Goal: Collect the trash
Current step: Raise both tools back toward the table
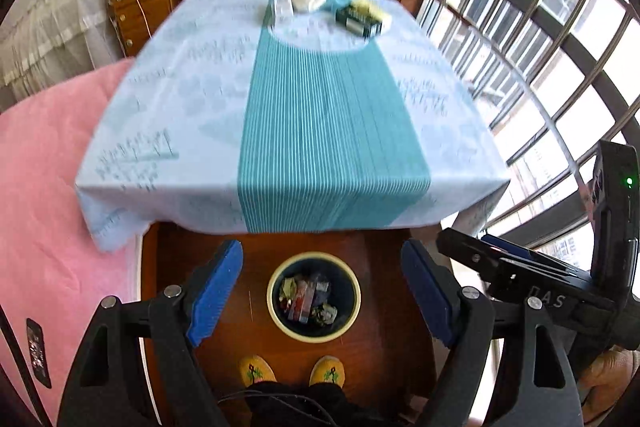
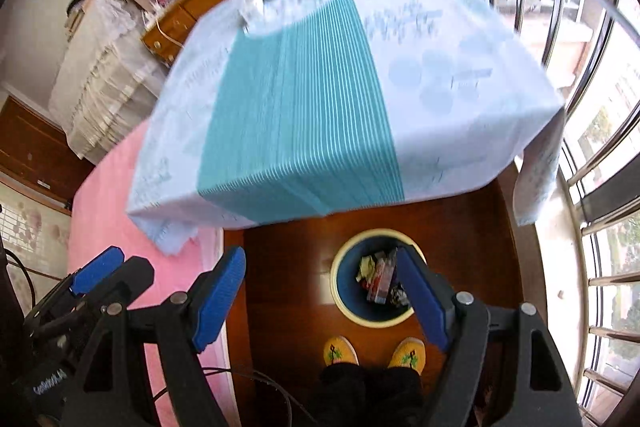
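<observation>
Round blue bin (image 1: pixel 314 329) on the floor, holding crumpled wrappers (image 1: pixel 308 297) (more trash (image 1: pixel 316 3) at the tabletop's far end).

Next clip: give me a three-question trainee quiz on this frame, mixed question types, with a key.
1. True or false: the bin on the floor already has trash in it.
2. Where does the remaining clutter lie on the table? A) near edge B) far end C) on the pink bedcover
3. Fill in: both the left tool and the right tool are open and hold ____.

Key: 1 true; 2 B; 3 nothing.
</observation>
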